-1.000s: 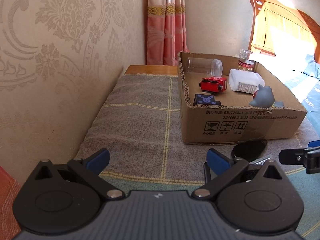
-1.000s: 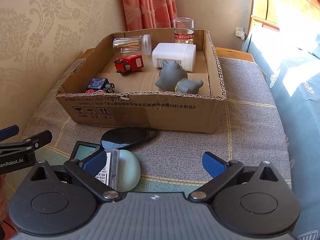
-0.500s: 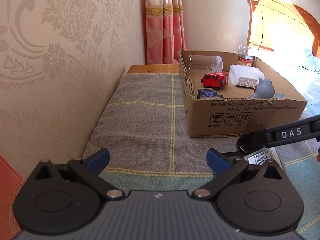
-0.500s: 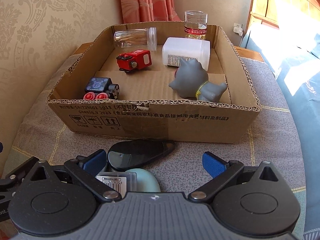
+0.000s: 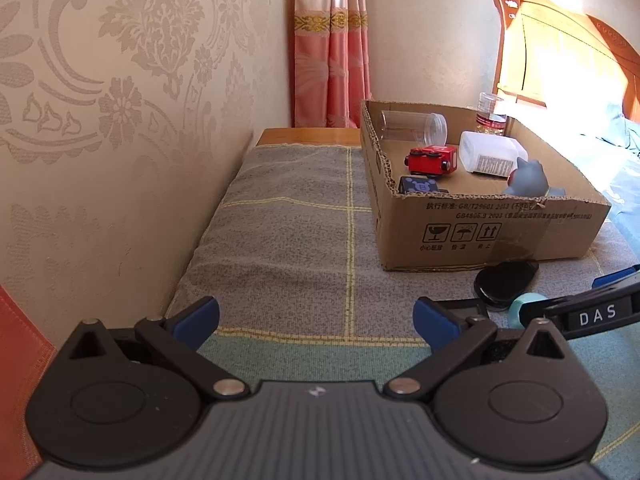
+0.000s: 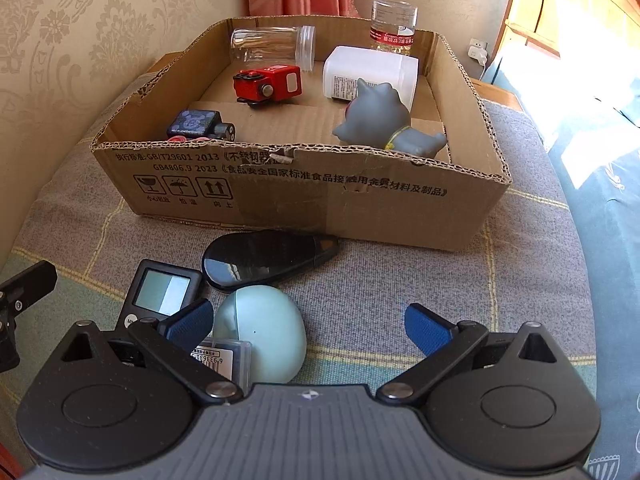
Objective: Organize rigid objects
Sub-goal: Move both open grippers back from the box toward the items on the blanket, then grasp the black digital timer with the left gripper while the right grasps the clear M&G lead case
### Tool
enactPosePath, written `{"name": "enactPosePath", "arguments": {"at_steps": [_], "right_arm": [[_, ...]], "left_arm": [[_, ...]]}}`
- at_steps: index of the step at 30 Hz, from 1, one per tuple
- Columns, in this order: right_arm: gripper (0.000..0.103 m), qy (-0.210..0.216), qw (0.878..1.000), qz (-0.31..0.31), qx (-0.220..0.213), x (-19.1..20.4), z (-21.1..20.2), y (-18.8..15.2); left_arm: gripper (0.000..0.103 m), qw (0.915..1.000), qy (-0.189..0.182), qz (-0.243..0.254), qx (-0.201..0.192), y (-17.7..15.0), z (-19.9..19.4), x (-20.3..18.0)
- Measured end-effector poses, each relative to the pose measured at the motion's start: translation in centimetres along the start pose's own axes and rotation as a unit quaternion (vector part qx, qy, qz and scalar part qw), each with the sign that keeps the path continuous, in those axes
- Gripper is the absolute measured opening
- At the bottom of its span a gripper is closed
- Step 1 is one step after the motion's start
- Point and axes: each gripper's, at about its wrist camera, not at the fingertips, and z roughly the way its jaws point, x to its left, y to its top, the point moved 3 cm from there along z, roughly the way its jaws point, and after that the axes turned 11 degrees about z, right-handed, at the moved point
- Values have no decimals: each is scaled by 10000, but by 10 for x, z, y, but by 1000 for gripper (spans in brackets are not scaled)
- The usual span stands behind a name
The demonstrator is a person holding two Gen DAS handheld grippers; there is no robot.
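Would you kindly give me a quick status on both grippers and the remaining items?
Left gripper open, empty. Right gripper open over mint case. Black oval case, small screen device outside cardboard box. Nothing blocking.

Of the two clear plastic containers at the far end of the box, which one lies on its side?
The wide-mouthed clear jar in the far left corner lies on its side. The red-labelled bottle stands upright.

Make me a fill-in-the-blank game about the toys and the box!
1. The grey cat toy sits inside the ____ box.
2. The clear jar in the cardboard box lies on its ____.
3. The toy car beside the white bottle is coloured ____.
4. Both grippers are ____, holding nothing.

Missing words: cardboard; side; red; open
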Motion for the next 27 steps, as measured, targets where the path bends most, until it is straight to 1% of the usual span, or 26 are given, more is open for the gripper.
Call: {"name": "enactPosePath", "arguments": {"at_steps": [3,9,12,15,19,21,27], "right_arm": [[103,69,9999,-87,21,2,-7,-6],[103,552,9968,-565,154,16,-22,-28],[103,657,9949,-718,276,24,-21,-40],[103,574,9937,-903,338,32,-15,-51],[103,412,9933,-1026,337,32,-9,-59],[103,376,9933,-1054,296,29,-9,-61],[103,326,9952,-886,260,4,-12,-62]], "left_arm": [[102,10000,-6,-9,-28,0,-2,1],[102,10000,-35,1,-89,1,-8,0],[102,9999,-48,11,-93,1,-9,-1],[102,10000,-46,26,-83,0,-10,-3],[102,10000,-55,48,-60,-1,-10,-5],[102,9999,-64,67,-47,-1,-9,-6],[102,9998,-134,129,18,-1,-4,-12]]}}
